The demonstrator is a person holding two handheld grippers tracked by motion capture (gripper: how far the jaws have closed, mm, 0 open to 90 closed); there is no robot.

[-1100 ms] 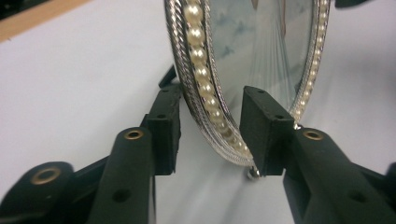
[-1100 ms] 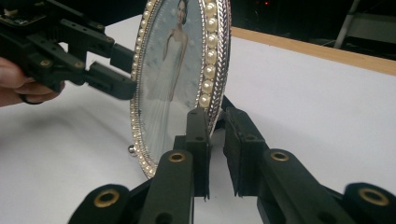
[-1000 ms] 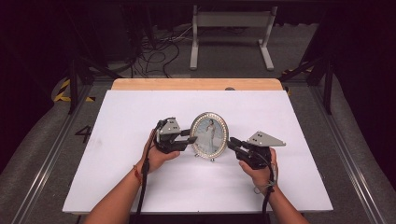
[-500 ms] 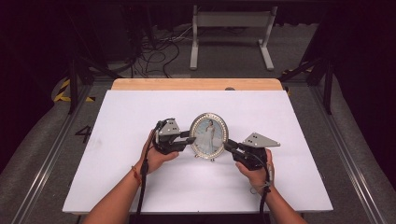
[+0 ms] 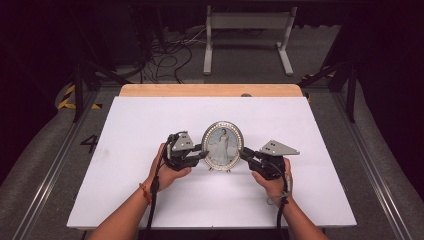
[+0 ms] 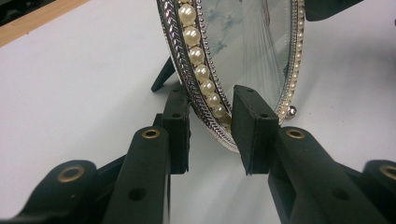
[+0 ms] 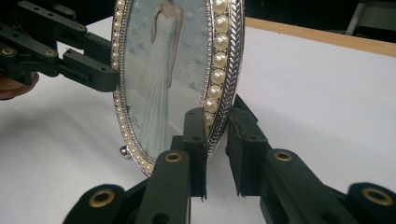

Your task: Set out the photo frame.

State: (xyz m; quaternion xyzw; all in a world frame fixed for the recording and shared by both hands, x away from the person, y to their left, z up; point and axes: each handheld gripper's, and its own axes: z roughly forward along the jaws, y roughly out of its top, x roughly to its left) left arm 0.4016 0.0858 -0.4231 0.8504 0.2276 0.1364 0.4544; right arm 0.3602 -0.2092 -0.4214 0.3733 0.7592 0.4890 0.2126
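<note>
An oval silver picture frame (image 5: pixel 222 145) edged with pearls stands upright on the white board (image 5: pixel 140 125), showing a figure in a white dress. My left gripper (image 5: pixel 204 154) is shut on its lower left rim. In the left gripper view the pads (image 6: pixel 250 126) press the pearl rim (image 6: pixel 205 88) front and back, with the frame's back strut (image 6: pixel 163 74) behind. My right gripper (image 5: pixel 243 151) is shut on the lower right rim. The right gripper view shows its pads (image 7: pixel 196 140) clamping the frame (image 7: pixel 163 70), and the left gripper (image 7: pixel 70 56) across it.
The white board lies on a wooden table (image 5: pixel 210 90) with open surface on all sides of the frame. Beyond the table's far edge are floor cables (image 5: pixel 165 55) and a white metal stand (image 5: pixel 247 30). Metal rails (image 5: pixel 380 165) run along both sides.
The right gripper has moved left onto the frame's right rim. The left gripper and the frame have stayed where they were.
</note>
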